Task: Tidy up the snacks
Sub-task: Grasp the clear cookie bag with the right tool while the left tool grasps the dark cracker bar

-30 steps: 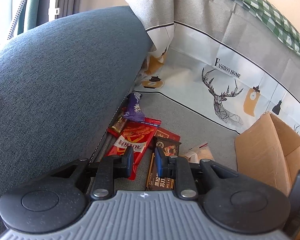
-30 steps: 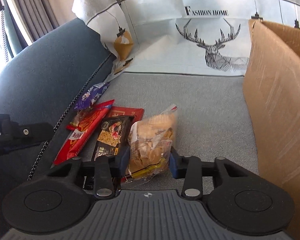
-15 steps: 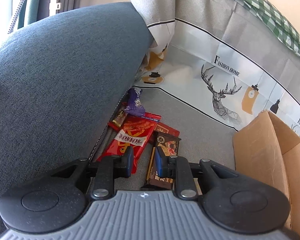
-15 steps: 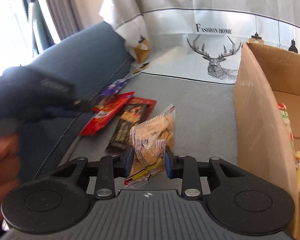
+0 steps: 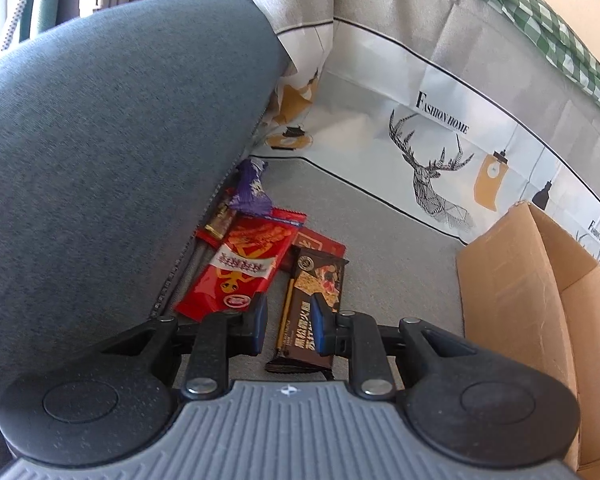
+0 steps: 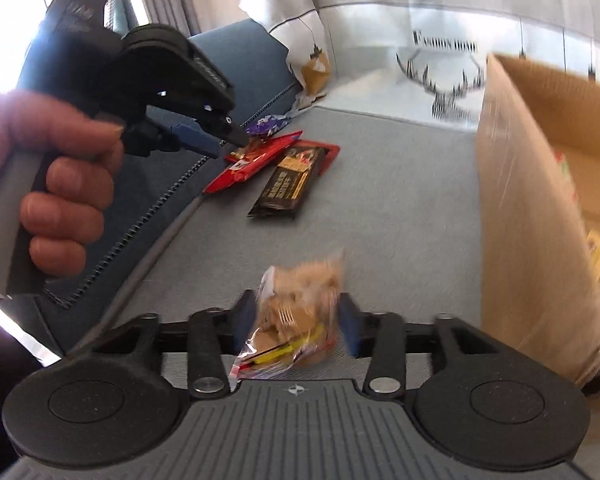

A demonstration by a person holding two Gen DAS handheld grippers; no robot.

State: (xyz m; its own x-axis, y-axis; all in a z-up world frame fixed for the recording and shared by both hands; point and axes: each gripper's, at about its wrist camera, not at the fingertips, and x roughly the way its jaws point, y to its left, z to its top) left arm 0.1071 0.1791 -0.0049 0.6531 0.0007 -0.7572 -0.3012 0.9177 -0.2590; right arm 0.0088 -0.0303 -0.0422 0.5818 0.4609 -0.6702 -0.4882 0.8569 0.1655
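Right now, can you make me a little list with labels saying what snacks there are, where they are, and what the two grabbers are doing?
Surface: grey seat cover
Loose snacks: red packet, dark brown packet, purple wrapper, beside the blue cushion
Box: cardboard box, some snacks inside
Right gripper: jaws opening, clear cracker bag between them
Left gripper: narrow gap, nothing held, above the dark brown packet

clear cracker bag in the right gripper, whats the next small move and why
Probably carry the clear cracker bag sideways over the cardboard box before letting go. The right gripper is opening with the bag between its fingers, yet the bag hangs over the grey cushion, short of the box wall. Released here, it would likely land outside the box.
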